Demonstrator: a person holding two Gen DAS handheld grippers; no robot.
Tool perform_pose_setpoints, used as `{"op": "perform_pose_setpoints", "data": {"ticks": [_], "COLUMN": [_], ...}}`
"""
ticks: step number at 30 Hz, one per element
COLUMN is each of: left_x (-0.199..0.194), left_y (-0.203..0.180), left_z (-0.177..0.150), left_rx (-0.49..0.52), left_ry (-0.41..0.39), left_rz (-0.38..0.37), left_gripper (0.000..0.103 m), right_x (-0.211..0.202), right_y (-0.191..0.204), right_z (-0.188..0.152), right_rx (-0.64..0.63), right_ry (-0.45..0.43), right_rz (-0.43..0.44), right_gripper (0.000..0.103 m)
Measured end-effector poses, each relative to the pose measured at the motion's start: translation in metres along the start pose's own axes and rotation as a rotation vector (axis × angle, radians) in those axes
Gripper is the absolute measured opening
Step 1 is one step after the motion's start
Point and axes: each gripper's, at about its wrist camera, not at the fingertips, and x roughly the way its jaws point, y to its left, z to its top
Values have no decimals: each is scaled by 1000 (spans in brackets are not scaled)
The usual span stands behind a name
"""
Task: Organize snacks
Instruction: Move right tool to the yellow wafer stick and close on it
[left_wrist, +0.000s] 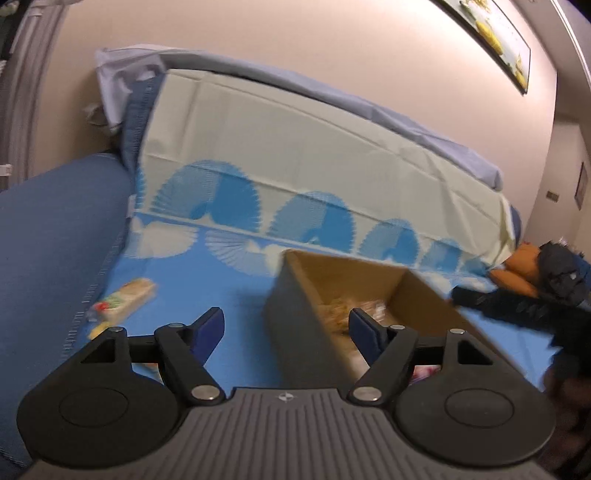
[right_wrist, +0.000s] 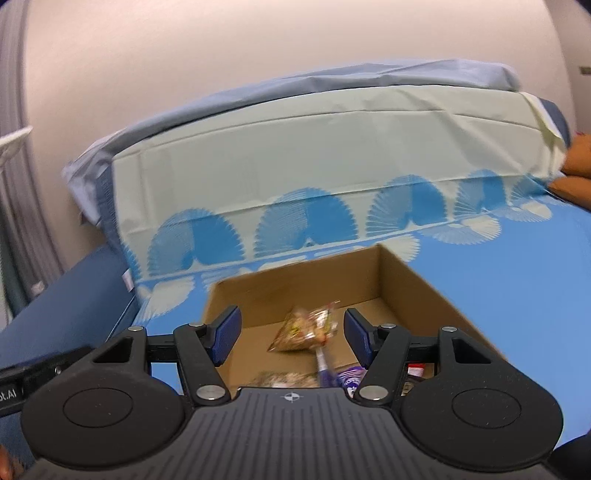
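1. The left gripper (left_wrist: 286, 328) sat at the bottom of the left wrist view with its blue pads spread wide and nothing between them; one pad hung over the blue cloth, the other over the cardboard box (left_wrist: 295, 317).
2. That box filled the lower centre-right of the left view, open-topped, with blurred pale wrappers inside (too smeared to name).
3. A snack packet (left_wrist: 123, 301) with a green and red print lay alone on the patterned blue cloth (left_wrist: 207, 266) at the lower left of the frame, well apart from the box and close to the darker blue cushion edge.
4. At the right edge of the left view, a dark blurred shape reached in towards the box's far corner; what it was could not be told.
5. The right gripper (right_wrist: 291, 332) was likewise spread, its pads apart and touching nothing, poised above the box (right_wrist: 406, 280) in the lower centre of the right wrist view.
6. Between those pads in the frame, on the box floor, lay a clear bag of mixed snacks (right_wrist: 306, 328); a purple-wrapped item (right_wrist: 343, 378) and more packets showed nearer the bottom edge.
7. A pale sheet with blue fan shapes (right_wrist: 306, 162) covered the upright backing across the middle of both views.
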Motion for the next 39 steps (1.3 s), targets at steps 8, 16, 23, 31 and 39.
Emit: {"op": "perform_pose_setpoints", "data": {"ticks": [8, 16, 23, 31, 39], "left_x": [15, 19, 12, 11, 12], "left_y": [68, 112, 124, 121, 120], "left_z": [-40, -38, -37, -37, -38], "left_rx": [84, -135, -220, -194, -182], "left_ry": [1, 25, 14, 14, 34], "left_rz": [106, 88, 84, 87, 88], "left_gripper": [78, 26, 26, 26, 31], "right_x": [2, 15, 53, 175, 234], "right_y": [47, 94, 136, 212, 274], "right_z": [-19, -42, -36, -30, -66], "right_rx": [-120, -213, -215, -302, -549], "right_ry": [67, 197, 288, 509, 695], "right_rz": [147, 280, 305, 383, 456], "right_gripper": [60, 29, 26, 57, 64]}}
